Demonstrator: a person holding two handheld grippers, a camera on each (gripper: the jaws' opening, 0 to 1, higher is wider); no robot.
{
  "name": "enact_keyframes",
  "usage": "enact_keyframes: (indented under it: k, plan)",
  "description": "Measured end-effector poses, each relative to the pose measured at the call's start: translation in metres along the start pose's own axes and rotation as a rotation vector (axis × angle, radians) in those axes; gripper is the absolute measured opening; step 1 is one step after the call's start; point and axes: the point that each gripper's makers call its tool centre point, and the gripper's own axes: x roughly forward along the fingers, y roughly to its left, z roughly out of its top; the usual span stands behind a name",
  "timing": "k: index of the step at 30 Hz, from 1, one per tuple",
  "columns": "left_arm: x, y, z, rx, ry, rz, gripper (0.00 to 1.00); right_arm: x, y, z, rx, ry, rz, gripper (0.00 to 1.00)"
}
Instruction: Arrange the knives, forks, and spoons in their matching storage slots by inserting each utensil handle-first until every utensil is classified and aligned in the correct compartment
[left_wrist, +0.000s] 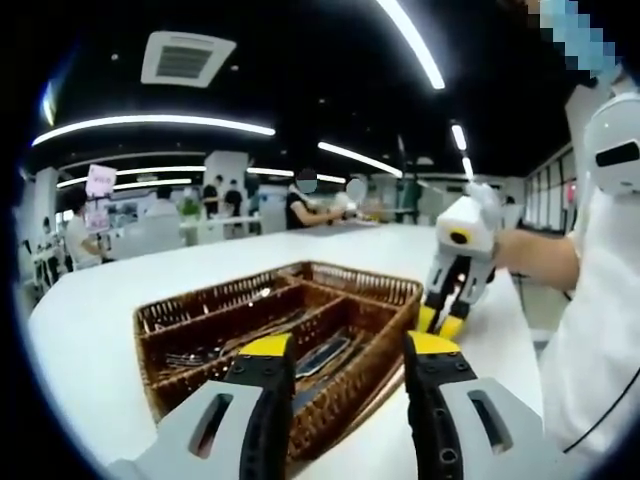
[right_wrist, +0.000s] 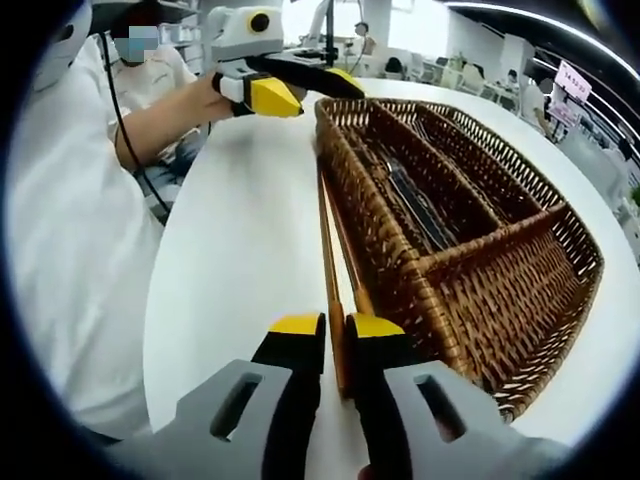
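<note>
The right gripper (right_wrist: 335, 325) has its yellow-tipped jaws pinched nearly together on the near end of a long thin brownish stick-like utensil (right_wrist: 327, 240) – a chopstick or a slim wooden handle, too thin to tell which – that runs away from the jaws along the white table (right_wrist: 235, 260), just beside the outer wall of the wicker tray (right_wrist: 470, 265). So this piece lies outside the tray, hugging its long side, not yet in any slot. In the left gripper view that same gripper (left_wrist: 447, 322) shows at the tray's far corner, a hand (left_wrist: 510, 248) behind it.

The left gripper (left_wrist: 348, 350) hangs over the near end of the tray, jaws spread wide with nothing between them; in the right gripper view it (right_wrist: 290, 88) hovers past the tray's far end.

Inside the tray, dark-handled cutlery (right_wrist: 415, 205) already lies lengthwise in the long compartment next to the wall where the stick sits, and more metal pieces (left_wrist: 195, 355) show in a compartment further in. Which are knives, forks or spoons I cannot make out. The wide cross section at the tray's end nearest the right gripper looks bare.

My read – sorting is well along, with this one held piece left to lift over the wall and slide in handle-first; the table around the tray shows no other loose cutlery
</note>
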Motion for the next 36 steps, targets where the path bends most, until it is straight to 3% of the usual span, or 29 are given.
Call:
enact_keyframes:
  k: [15,27,36]
  plan:
    - [-0.001,-0.003,-0.003,-0.007,0.005,-0.009,0.40,0.000,0.003,0.000,0.017,0.005,0.022,0.07]
    - [0.001,-0.007,-0.006,-0.014,0.014,-0.026,0.37,0.001,0.012,0.003,0.094,-0.063,0.100,0.05]
    - [0.003,-0.019,-0.011,-0.020,0.037,-0.074,0.36,-0.001,0.020,0.007,0.202,-0.137,0.189,0.05]
